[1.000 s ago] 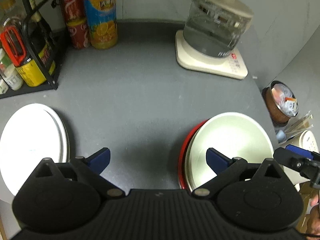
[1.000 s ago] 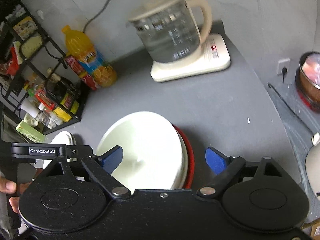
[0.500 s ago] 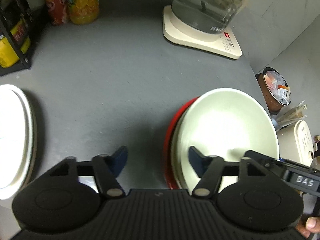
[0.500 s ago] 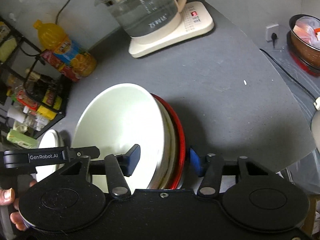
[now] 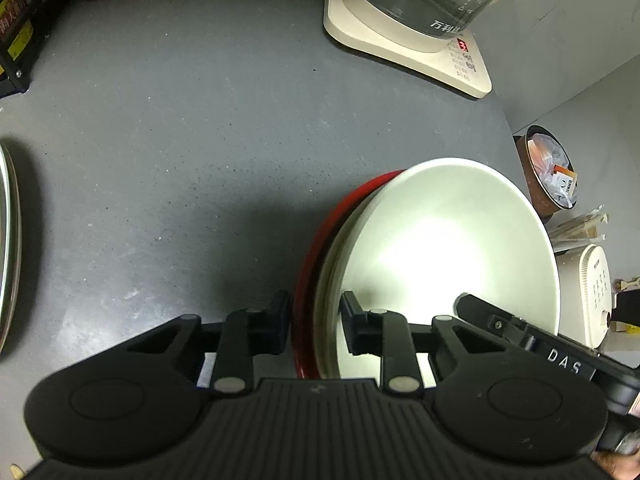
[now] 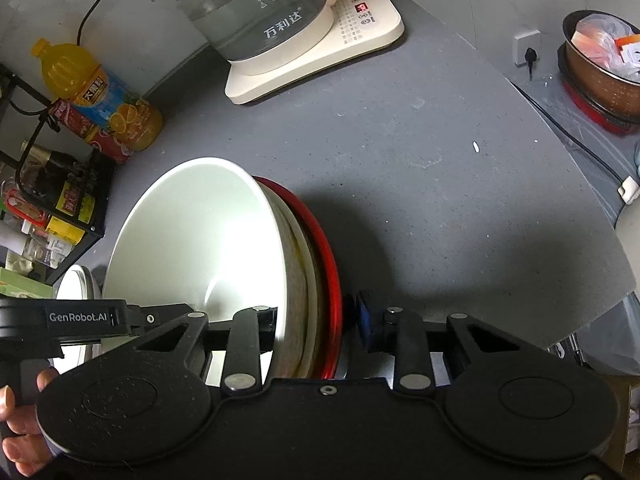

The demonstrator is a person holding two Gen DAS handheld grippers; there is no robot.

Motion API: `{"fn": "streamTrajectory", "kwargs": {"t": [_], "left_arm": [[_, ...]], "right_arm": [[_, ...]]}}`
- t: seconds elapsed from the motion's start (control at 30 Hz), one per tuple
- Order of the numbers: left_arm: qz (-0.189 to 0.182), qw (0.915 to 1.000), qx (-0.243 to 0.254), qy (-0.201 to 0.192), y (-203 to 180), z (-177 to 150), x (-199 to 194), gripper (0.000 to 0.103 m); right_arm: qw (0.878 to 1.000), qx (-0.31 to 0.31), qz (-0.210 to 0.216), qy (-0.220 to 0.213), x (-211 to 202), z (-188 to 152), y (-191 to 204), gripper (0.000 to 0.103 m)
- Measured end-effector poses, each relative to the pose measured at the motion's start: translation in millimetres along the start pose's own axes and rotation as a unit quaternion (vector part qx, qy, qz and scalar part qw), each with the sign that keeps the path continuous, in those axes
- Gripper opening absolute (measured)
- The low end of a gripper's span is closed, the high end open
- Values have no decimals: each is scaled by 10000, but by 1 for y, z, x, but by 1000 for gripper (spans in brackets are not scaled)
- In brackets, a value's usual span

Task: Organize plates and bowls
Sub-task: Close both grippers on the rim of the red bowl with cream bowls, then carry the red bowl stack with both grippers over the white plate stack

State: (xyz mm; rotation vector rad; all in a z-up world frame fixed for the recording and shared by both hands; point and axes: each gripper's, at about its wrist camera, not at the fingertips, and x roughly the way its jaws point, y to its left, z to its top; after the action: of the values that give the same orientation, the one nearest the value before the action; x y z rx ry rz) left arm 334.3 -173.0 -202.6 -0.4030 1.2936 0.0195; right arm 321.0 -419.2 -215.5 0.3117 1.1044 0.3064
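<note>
A stack of dishes sits on the grey counter: a pale green bowl (image 5: pixel 448 248) on top, a cream plate under it, and a red plate (image 5: pixel 316 248) at the bottom. My left gripper (image 5: pixel 314 326) is shut on the stack's left rim, one finger outside the red plate, one inside the bowl. My right gripper (image 6: pixel 316 324) is shut on the stack's right rim (image 6: pixel 320 248), the bowl (image 6: pixel 192 240) to its left. A second white plate (image 5: pixel 8 240) lies at the far left; it also shows in the right wrist view (image 6: pixel 76 280).
A glass kettle on a cream base (image 5: pixel 404 36) stands at the back. An orange juice bottle (image 6: pixel 100 92) and cans stand beside a black rack (image 6: pixel 52 200) at the left. A brown pot (image 6: pixel 600 68) sits beyond the counter's right edge.
Both grippers moved in onto the stack's rims and closed from wide open to gripping it from opposite sides.
</note>
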Motion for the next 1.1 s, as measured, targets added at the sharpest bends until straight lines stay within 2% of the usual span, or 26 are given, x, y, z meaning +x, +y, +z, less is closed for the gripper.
{"fn": "streamTrajectory", "kwargs": {"t": [0.3, 0.57, 0.83, 1.1], "left_arm": [[-116, 9999, -82, 49, 5, 1, 1, 26], [-143, 9995, -257, 59, 11, 0, -1, 26], [-59, 9990, -438, -78, 26, -5, -20, 26], [-103, 9968, -753, -255, 59, -1, -42, 26]], "right_arm": [[9999, -107, 39, 78, 3, 3, 1, 31], [9993, 26, 360, 80, 1, 3, -2, 30], [9982, -151, 567, 145, 5, 5, 19, 30], [9966, -251, 738, 254, 9, 12, 54, 30]]}}
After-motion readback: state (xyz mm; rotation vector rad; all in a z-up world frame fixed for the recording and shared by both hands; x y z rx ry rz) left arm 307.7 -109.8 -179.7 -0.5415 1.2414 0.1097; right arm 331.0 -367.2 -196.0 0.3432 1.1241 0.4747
